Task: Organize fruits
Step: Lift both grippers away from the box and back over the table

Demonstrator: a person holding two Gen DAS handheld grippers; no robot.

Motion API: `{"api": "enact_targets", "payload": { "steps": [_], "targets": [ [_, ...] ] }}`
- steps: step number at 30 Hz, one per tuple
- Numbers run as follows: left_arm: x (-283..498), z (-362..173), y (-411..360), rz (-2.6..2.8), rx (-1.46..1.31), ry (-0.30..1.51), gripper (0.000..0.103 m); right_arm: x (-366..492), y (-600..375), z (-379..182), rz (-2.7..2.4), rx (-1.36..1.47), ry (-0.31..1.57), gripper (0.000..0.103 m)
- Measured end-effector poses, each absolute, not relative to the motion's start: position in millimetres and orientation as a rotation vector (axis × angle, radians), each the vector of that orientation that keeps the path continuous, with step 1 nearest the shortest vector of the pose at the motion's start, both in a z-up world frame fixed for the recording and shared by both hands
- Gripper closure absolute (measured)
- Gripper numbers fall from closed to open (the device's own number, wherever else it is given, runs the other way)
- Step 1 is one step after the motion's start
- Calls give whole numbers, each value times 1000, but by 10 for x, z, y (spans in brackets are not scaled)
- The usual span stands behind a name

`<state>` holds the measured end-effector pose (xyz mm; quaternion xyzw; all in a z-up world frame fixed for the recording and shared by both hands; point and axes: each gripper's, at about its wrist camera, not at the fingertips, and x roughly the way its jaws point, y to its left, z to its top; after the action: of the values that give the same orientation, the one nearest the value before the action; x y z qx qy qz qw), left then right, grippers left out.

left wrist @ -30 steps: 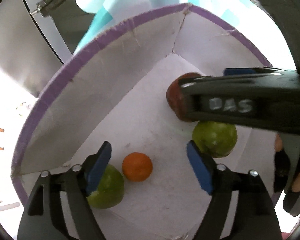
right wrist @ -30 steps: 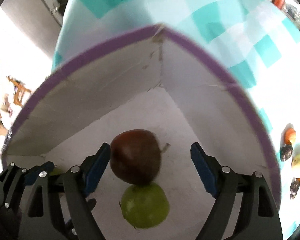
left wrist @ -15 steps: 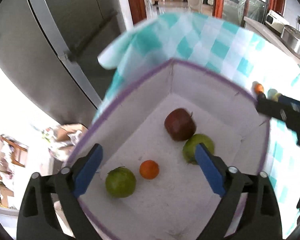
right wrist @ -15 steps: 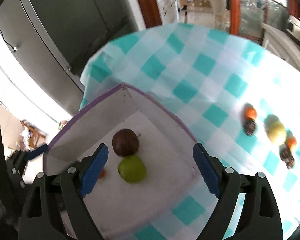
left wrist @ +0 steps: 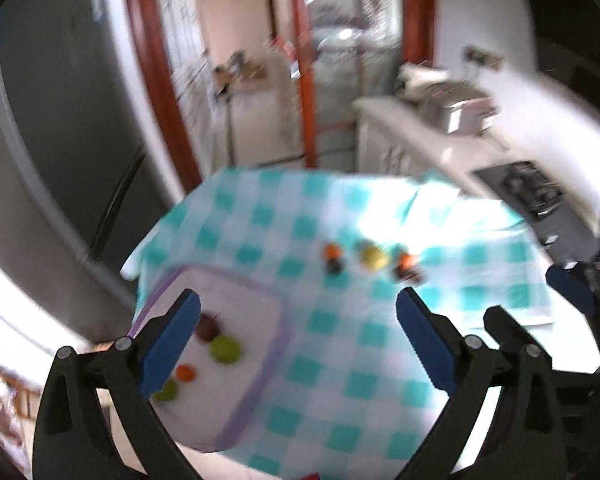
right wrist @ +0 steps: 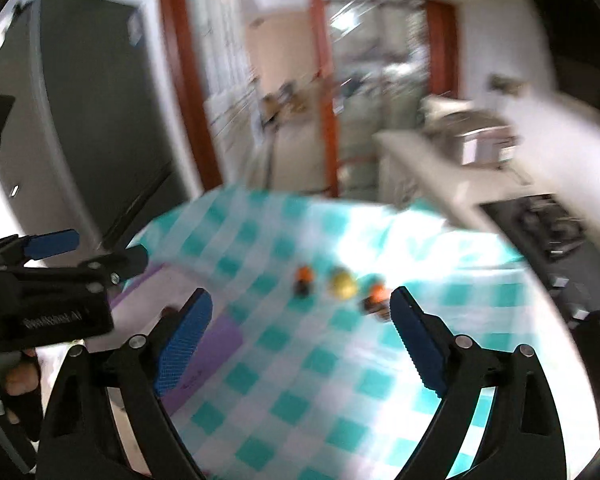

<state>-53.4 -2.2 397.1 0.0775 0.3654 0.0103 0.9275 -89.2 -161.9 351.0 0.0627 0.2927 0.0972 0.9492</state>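
Observation:
A white box with a purple rim (left wrist: 278, 344) sits at the table's near left. It holds a dark red apple (left wrist: 206, 330), a green apple (left wrist: 225, 350), a small orange (left wrist: 185, 373) and another green fruit (left wrist: 167, 391). Farther on the teal checked cloth lie an orange (left wrist: 332, 250), a yellow-green fruit (left wrist: 372, 257) and another orange (left wrist: 406, 260), with dark items beside them; they also show in the right wrist view (right wrist: 342, 285). My left gripper (left wrist: 298, 348) and my right gripper (right wrist: 300, 344) are both open, empty and high above the table.
A dark fridge (left wrist: 40, 160) stands to the left. A counter with an appliance (left wrist: 460, 110) and a stove top (left wrist: 536, 194) runs along the right. The left gripper's body (right wrist: 48, 300) shows at the left of the right wrist view.
Both grippers have risen and pulled back from the box, and now look across the whole table. The fruit in the box has stayed put.

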Motion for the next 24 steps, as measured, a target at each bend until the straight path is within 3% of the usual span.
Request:
{"api": "enact_targets", "payload": {
  "steps": [6,11,24],
  "targets": [
    [-889,4316,-761,-54,225,656,4,-1439,-2368,3661,57,185,523,15],
    [-1064,4334,-902,-72,220,657,4,-1669,-2662,3595,23,230,504,15],
    [-1228,4293,-47,113,74,672,4,-1543,-2277,3538,170,189,529,15]
  ]
}}
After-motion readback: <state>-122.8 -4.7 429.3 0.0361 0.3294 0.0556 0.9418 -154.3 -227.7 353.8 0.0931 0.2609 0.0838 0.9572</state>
